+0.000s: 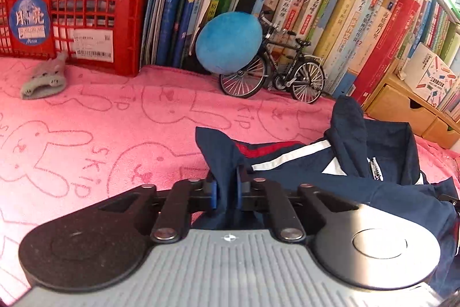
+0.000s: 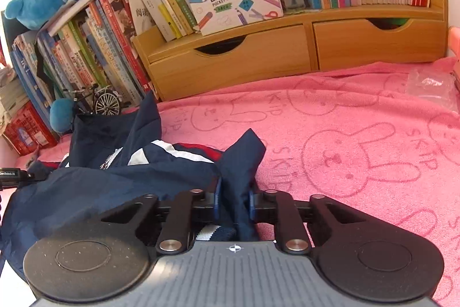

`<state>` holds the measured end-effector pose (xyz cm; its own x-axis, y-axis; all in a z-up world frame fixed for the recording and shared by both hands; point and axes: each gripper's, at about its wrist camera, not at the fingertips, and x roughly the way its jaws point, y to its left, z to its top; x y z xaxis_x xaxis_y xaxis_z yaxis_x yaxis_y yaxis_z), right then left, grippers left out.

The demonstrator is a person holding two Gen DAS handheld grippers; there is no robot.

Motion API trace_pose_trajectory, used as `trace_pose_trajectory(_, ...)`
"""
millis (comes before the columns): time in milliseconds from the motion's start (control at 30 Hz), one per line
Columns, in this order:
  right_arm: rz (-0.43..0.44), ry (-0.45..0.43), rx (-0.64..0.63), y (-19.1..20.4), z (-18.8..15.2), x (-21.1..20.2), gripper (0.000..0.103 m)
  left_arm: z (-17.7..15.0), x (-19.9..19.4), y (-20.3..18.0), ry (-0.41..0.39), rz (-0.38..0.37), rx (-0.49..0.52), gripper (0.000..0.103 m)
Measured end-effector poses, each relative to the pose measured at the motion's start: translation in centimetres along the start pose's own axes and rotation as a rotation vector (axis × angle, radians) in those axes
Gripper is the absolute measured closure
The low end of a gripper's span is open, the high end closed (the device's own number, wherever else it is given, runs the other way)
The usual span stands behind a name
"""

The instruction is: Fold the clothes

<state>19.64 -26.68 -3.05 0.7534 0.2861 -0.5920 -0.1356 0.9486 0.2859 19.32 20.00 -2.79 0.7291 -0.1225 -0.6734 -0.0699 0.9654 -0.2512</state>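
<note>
Pink rabbit-print towelling (image 2: 359,134) covers the surface, with crowded bookshelves (image 1: 330,5) and a wooden drawer unit (image 2: 287,53) along the far side. A navy jacket (image 1: 388,163) with white and red stripes lies bunched between the grippers, its long axis running left to right. The left gripper (image 1: 227,192) clamps one jacket corner; the right gripper (image 2: 234,200) pinches another, both held low.

Both grippers (image 1: 227,192) (image 2: 234,202): black linkage arms w/ silver rivets, blue-padded jaws, grey ribbed bodies.
</note>
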Motion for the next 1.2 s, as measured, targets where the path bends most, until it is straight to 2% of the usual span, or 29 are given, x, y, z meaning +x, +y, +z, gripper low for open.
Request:
trace_pose_trajectory(233,0.025,-0.114,-0.026,2.1,3.1,-2.8,0.097,3.2,-3.8,-1.6,-0.144,-0.039,0.029,0.1)
trace_pose_trajectory(367,0.018,-0.179,-0.077,3.6,5.9,-3.3,0.097,5.6,-3.7,-2.5,-0.194,-0.039,0.046,0.1)
trace_pose_trajectory(433,-0.015,-0.196,-0.104,3.9,7.2,-2.5,0.097,6.7,-3.1,-2.8,-0.229,-0.024,0.061,0.1)
trace_pose_trajectory(500,-0.072,-0.206,-0.136,3.9,8.5,-1.0,0.096,7.2,-1.3,-3.5,-0.25,0.06,0.128,0.098)
trace_pose_trajectory(533,-0.124,-0.174,-0.137,3.5,8.8,0.4,0.093,7.3,-0.1,-3.8,-0.233,0.118,0.155,0.092)
trace_pose_trajectory(567,-0.179,-0.137,-0.135,3.1,9.0,1.8,0.087,7.2,1.3,-4.0,-0.197,0.183,0.165,0.089)
trace_pose_trajectory(600,-0.25,-0.086,-0.132,2.7,8.9,3.2,0.075,6.8,2.0,-3.9,-0.17,0.215,0.165,0.086)
trace_pose_trajectory(633,-0.311,-0.047,-0.144,2.5,8.5,4.0,0.072,6.3,2.6,-3.8,-0.148,0.239,0.163,0.086)
trace_pose_trajectory(667,-0.315,-0.048,-0.164,2.4,7.9,3.4,0.071,5.8,3.1,-3.7,-0.125,0.263,0.161,0.086)
trace_pose_trajectory(700,-0.31,-0.055,-0.184,2.3,7.3,2.6,0.066,5.2,2.8,-3.6,-0.132,0.275,0.177,0.085)
trace_pose_trajectory(733,-0.306,-0.061,-0.205,2.2,6.6,1.8,0.052,4.8,2.2,-3.5,-0.141,0.291,0.199,0.081)
trace_pose_trajectory(800,-0.29,-0.083,-0.241,1.9,5.6,-0.4,0.039,3.9,0.4,-3.3,-0.161,0.326,0.242,0.081)
trace_pose_trajectory(900,-0.261,-0.157,-0.279,1.9,4.4,-7.1,0.039,2.3,-4.3,-3.2,-0.219,0.349,0.317,0.077)
trace_pose_trajectory(967,-0.231,-0.212,-0.288,1.7,3.7,-11.8,0.035,0.0,-8.6,-3.6,-0.264,0.312,0.372,0.068)
trace_pose_trajectory(1033,-0.195,-0.283,-0.309,1.7,2.1,-17.7,0.026,-2.9,-12.8,-4.2,-0.297,0.257,0.415,0.051)
trace_pose_trajectory(1100,-0.176,-0.321,-0.351,1.9,0.0,-22.2,0.021,-6.7,-16.7,-4.7,-0.303,0.183,0.453,0.047)
trace_pose_trajectory(1200,-0.16,-0.317,-0.425,2.6,-4.7,-27.6,0.017,-12.5,-20.8,-5.2,-0.266,0.11,0.493,0.043)
